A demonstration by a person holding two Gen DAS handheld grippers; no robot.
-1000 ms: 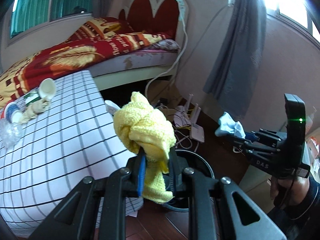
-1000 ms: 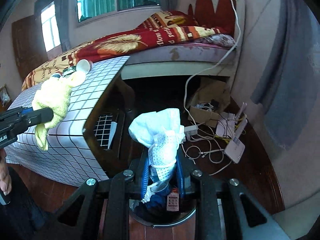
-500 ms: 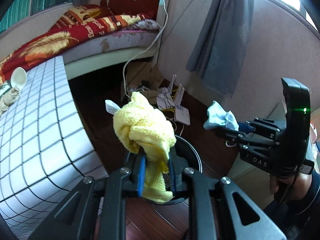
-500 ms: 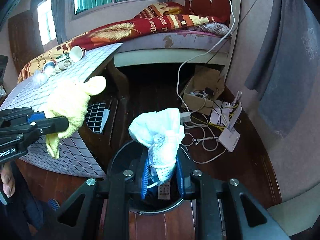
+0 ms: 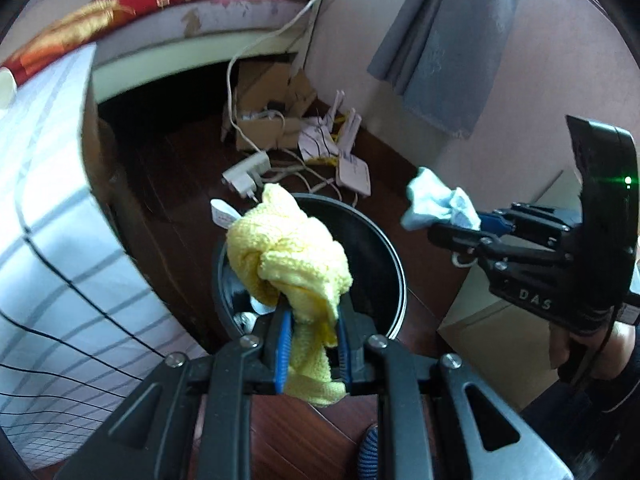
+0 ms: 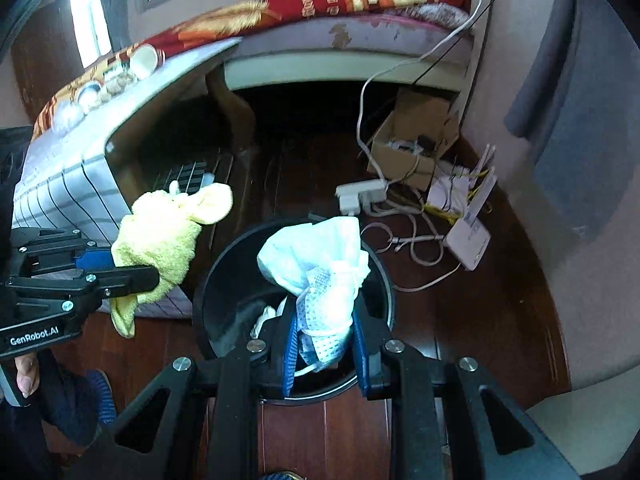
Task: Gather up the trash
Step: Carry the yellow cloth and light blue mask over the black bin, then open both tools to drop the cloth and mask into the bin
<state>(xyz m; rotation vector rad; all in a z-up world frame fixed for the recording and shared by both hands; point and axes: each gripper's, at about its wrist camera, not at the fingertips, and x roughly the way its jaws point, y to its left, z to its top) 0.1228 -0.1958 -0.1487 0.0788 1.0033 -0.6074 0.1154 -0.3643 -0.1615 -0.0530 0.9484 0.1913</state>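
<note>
A round black trash bin (image 5: 394, 256) (image 6: 212, 280) stands on the dark wood floor, with some white scraps at its bottom. My left gripper (image 5: 312, 320) (image 6: 124, 270) is shut on a knotted yellow cloth (image 5: 288, 256) (image 6: 168, 232), held above the bin's left rim. My right gripper (image 6: 324, 336) (image 5: 460, 224) is shut on a crumpled white wad with a blue-dotted mask (image 6: 320, 264) (image 5: 436, 204), held over the bin's mouth. Both grippers tilt steeply down at the bin.
A table with a white checked cloth (image 5: 52, 208) (image 6: 72, 176) stands left of the bin, holding cups (image 6: 144, 60) and small items. Cables, a power strip (image 6: 360, 194), a router (image 6: 468, 240) and a cardboard box (image 5: 268, 108) lie beyond the bin. A bed (image 6: 340, 28) and grey curtain (image 5: 444, 40) are behind.
Both grippers have dropped lower and tipped down over the bin, which now looms larger under them. Each still keeps its grip on its bundle.
</note>
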